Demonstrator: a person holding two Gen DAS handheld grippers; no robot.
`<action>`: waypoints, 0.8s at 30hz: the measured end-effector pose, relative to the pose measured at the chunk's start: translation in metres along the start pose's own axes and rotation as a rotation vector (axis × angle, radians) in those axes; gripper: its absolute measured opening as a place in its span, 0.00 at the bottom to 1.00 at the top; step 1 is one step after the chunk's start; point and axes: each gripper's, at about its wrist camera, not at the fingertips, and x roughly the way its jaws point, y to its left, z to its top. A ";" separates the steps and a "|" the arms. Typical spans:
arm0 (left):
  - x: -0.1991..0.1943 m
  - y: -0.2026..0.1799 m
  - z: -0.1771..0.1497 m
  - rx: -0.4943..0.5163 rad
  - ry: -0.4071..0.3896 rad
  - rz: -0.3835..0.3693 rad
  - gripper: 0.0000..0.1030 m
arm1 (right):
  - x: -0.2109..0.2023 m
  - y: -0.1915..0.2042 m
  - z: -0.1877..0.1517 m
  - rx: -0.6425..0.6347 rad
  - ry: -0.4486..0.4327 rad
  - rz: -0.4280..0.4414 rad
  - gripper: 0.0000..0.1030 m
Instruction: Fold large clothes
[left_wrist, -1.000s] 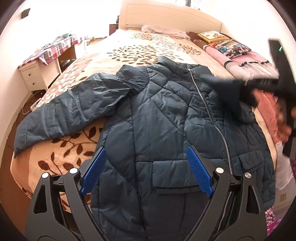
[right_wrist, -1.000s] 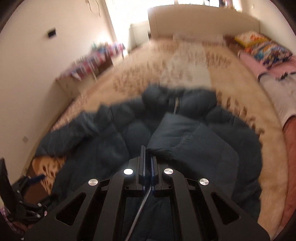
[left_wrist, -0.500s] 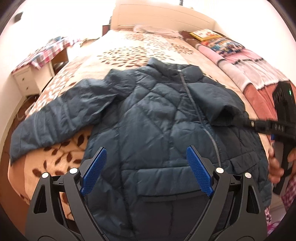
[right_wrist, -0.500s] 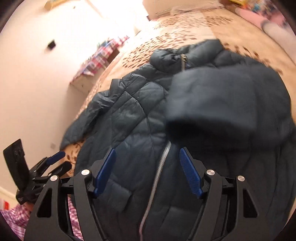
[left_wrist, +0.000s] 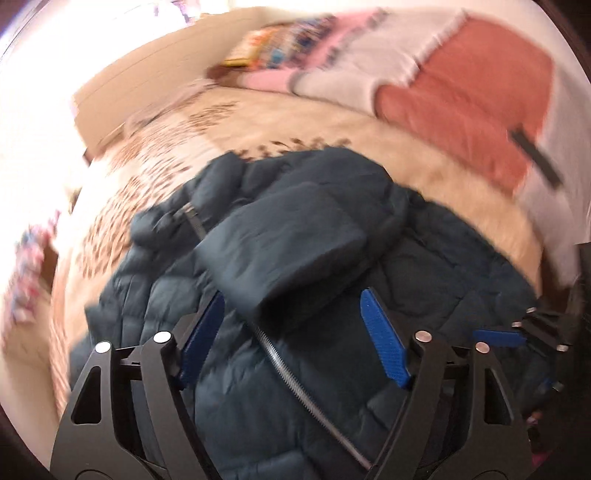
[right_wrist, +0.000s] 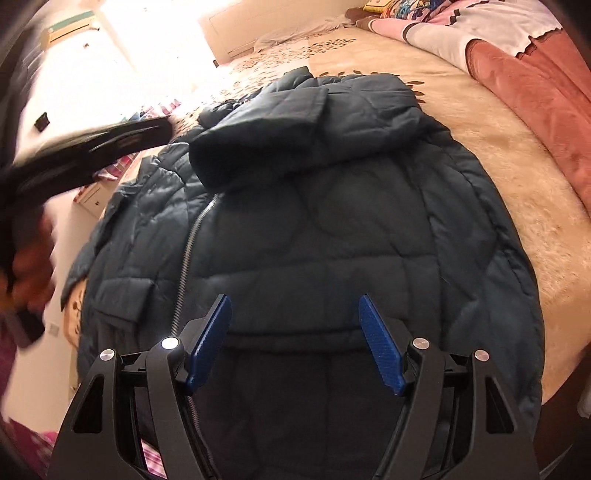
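A dark navy quilted jacket (right_wrist: 314, 240) lies front up on the bed, its zipper (right_wrist: 188, 251) running down the chest. One sleeve (right_wrist: 295, 136) is folded across the chest. My right gripper (right_wrist: 294, 301) hovers open over the lower front panel with nothing between its pads. In the blurred left wrist view, my left gripper (left_wrist: 291, 299) hangs over the jacket (left_wrist: 443, 280), its jaws wide and closing. The folded sleeve (left_wrist: 288, 236) and zipper (left_wrist: 295, 380) lie below it, and the pads press on nothing. The left gripper (right_wrist: 92, 147) also shows as a dark blur at the right wrist view's left edge.
The bed (right_wrist: 498, 155) has a cream cover with brown leaves. Folded pink, white and salmon blankets (right_wrist: 535, 85) line its far side. A headboard (right_wrist: 251, 26) stands at the back. A bedside table with a plaid cloth (right_wrist: 118, 166) is on the left.
My right gripper let go of the sleeve, which now lies folded across the chest, and moved down toward the hem. My left gripper swung right across the jacket and rolled.
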 end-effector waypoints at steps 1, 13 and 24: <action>0.010 -0.011 0.008 0.056 0.014 0.020 0.72 | 0.000 -0.002 -0.002 -0.003 -0.003 0.005 0.68; 0.053 -0.021 0.037 0.001 0.127 0.182 0.16 | 0.005 -0.006 -0.019 -0.097 -0.021 0.058 0.71; -0.014 0.119 -0.052 -0.582 0.092 0.223 0.13 | 0.007 -0.006 -0.022 -0.154 0.026 0.081 0.76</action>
